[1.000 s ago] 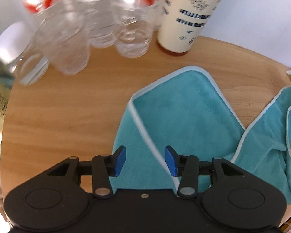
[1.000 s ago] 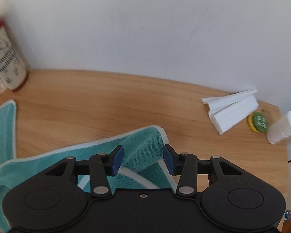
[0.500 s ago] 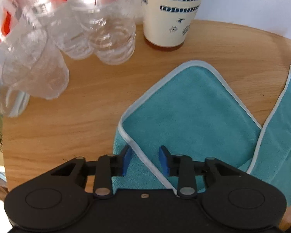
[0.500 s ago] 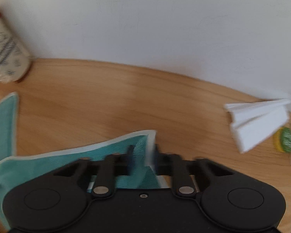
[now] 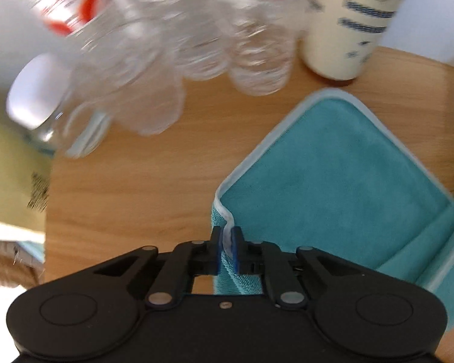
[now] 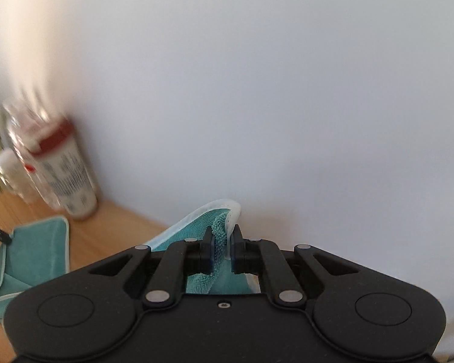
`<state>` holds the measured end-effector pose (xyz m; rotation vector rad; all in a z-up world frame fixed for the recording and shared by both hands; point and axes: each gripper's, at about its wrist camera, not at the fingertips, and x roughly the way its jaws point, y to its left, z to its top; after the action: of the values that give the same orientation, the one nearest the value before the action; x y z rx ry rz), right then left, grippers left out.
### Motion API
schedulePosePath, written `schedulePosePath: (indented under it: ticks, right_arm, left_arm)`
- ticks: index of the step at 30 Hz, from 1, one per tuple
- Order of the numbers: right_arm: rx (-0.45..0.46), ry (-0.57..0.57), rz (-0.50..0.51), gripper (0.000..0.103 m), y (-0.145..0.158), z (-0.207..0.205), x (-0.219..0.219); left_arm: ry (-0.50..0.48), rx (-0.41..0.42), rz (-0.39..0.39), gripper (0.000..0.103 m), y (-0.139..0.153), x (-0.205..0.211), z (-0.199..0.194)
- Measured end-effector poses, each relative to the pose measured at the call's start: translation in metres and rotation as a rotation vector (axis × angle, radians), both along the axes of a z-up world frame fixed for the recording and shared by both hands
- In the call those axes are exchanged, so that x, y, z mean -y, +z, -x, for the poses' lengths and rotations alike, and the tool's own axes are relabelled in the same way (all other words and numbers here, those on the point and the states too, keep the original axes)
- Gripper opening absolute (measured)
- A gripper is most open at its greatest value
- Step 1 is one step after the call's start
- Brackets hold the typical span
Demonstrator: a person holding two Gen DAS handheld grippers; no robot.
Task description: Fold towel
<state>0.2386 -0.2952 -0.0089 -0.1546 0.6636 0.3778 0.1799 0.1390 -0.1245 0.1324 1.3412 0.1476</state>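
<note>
A teal towel (image 5: 333, 175) with a pale blue hem lies partly folded on the round wooden table (image 5: 130, 199). My left gripper (image 5: 226, 240) is shut on the hem at a near corner, the cloth pinched between its blue pads. In the right wrist view my right gripper (image 6: 222, 243) is shut on another corner of the towel (image 6: 205, 220) and holds it lifted, so the view tilts up toward the white wall. More of the towel hangs down at the lower left of that view.
Several clear plastic bottles (image 5: 172, 48) with red labels crowd the far left of the table, beside a cream patterned cup (image 5: 351, 21) near the towel's far corner. The same cup (image 6: 69, 175) shows blurred at the left of the right wrist view. The white wall (image 6: 257, 90) stands behind.
Both grippers have closed on towel corners. The right one has risen and tilted up, losing sight of the table and the white paper pieces. The left one has shifted left and pinched the hem.
</note>
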Motion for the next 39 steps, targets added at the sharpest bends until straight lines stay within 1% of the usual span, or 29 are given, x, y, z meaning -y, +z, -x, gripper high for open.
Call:
schedulePosePath:
  ticks: [1,3,4,6,8,10,12,13,19,20,23,25,26,27,28,29,30,31,32,33,34,36,39]
  right_arm:
    - [0.034,0.005,-0.001,0.009,0.011,0.015,0.005]
    - [0.056,0.009,0.027,0.009,0.021,0.033,0.013]
    - [0.061,0.011,0.049,0.009,0.023,0.051,0.019]
    - [0.047,0.006,0.068,0.009,0.020,0.081,0.031]
    - [0.028,-0.030,0.086,0.009,0.016,0.112,0.044]
    - [0.000,-0.066,0.080,0.009,0.011,0.142,0.056]
    - [-0.030,-0.082,0.079,0.009,0.011,0.164,0.060]
    - [-0.067,-0.092,0.082,0.009,0.003,0.179,0.064]
    - [-0.258,-0.102,0.101,0.009,-0.052,0.229,0.064]
    - [-0.273,-0.100,0.104,0.009,-0.057,0.235,0.063]
    - [-0.327,-0.066,0.167,0.010,-0.072,0.257,0.061]
    - [-0.364,-0.053,0.176,0.014,-0.080,0.265,0.061]
    - [-0.383,-0.050,0.176,0.014,-0.083,0.268,0.061]
    - [-0.397,-0.048,0.178,0.019,-0.087,0.270,0.060]
    - [-0.400,-0.050,0.186,0.028,-0.088,0.273,0.061]
    - [-0.395,-0.054,0.196,0.031,-0.086,0.276,0.063]
    - [-0.388,-0.057,0.195,0.032,-0.083,0.278,0.065]
    - [-0.382,-0.060,0.189,0.032,-0.079,0.279,0.069]
    - [-0.378,-0.065,0.182,0.034,-0.075,0.280,0.073]
    - [-0.369,-0.072,0.181,0.039,-0.070,0.280,0.077]
    - [-0.355,-0.080,0.181,0.041,-0.065,0.280,0.081]
    - [-0.340,-0.092,0.172,0.041,-0.060,0.277,0.086]
    - [-0.289,-0.099,0.176,0.041,-0.056,0.253,0.083]
  left_arm:
    - [0.013,-0.002,-0.006,0.006,0.001,-0.006,0.004]
    - [0.046,0.000,-0.025,0.006,0.002,-0.018,0.011]
    - [0.059,0.001,-0.028,0.006,0.003,-0.023,0.014]
    - [0.085,0.004,-0.042,0.006,0.005,-0.030,0.018]
    - [0.109,-0.001,-0.056,0.006,0.006,-0.037,0.023]
    - [0.141,-0.015,-0.063,0.006,0.006,-0.048,0.031]
    - [0.156,-0.023,-0.061,0.006,0.002,-0.050,0.041]
    - [0.151,-0.021,-0.065,0.006,0.001,-0.050,0.044]
    - [0.152,-0.026,-0.070,0.006,0.009,-0.042,0.052]
    - [0.155,-0.028,-0.069,0.006,0.011,-0.043,0.053]
    - [0.164,-0.022,-0.060,0.007,0.015,-0.043,0.054]
    - [0.172,-0.016,-0.043,0.007,0.019,-0.042,0.055]
    - [0.176,-0.009,-0.028,0.010,0.022,-0.042,0.055]
    - [0.176,0.000,-0.015,0.013,0.024,-0.043,0.055]
    - [0.177,0.007,-0.011,0.017,0.027,-0.042,0.055]
    - [0.177,0.012,-0.012,0.025,0.031,-0.040,0.057]
    - [0.173,0.017,-0.012,0.037,0.034,-0.037,0.058]
    - [0.166,0.021,-0.007,0.040,0.038,-0.034,0.061]
    - [0.158,0.026,0.002,0.041,0.041,-0.032,0.063]
    - [0.155,0.026,0.008,0.041,0.044,-0.029,0.066]
    - [0.156,0.023,0.014,0.041,0.047,-0.027,0.068]
    - [0.155,0.015,0.043,0.045,0.050,-0.023,0.073]
    - [0.149,-0.003,0.104,0.051,0.050,-0.015,0.081]
